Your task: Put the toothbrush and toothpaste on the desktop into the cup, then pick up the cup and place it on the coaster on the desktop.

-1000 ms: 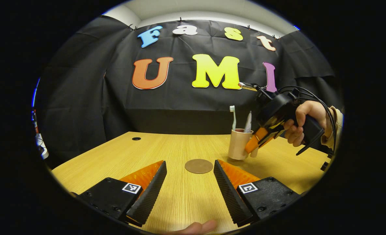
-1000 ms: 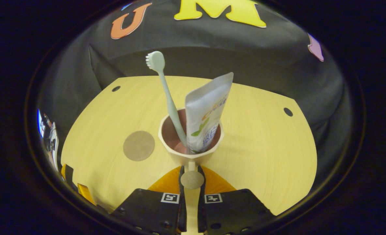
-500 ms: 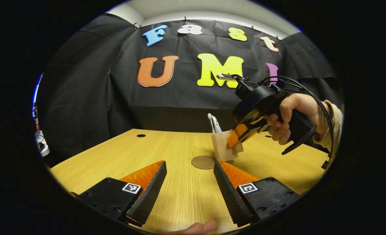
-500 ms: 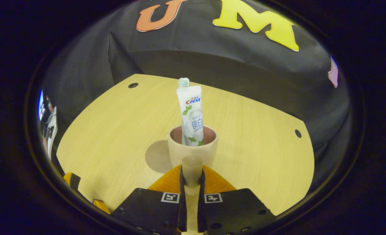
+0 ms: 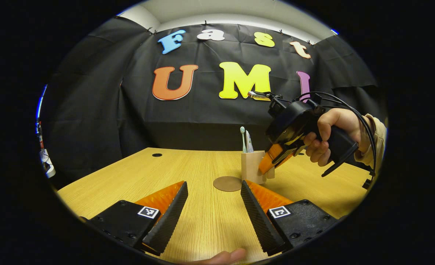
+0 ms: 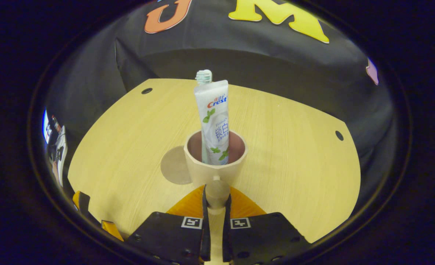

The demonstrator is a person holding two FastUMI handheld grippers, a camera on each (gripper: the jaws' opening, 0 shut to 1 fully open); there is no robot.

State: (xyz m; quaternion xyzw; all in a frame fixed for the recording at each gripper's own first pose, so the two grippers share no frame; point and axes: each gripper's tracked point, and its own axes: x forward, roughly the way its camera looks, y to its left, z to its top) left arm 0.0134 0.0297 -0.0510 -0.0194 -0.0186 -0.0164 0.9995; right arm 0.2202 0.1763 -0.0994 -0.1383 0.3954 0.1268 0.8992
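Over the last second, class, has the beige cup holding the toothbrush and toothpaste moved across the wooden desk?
Yes. The beige cup, held by its handle in the right tongs, has shifted left toward the round brown coaster and now stands just right of it.

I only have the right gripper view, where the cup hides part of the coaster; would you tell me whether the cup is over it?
Observer: No. In the left gripper view the cup is beside the coaster, on the side toward the right gripper.
Operator: Thank you. Is the left gripper in the way?
Observer: No. The left gripper is short of the coaster, jaws open, with nothing between them.
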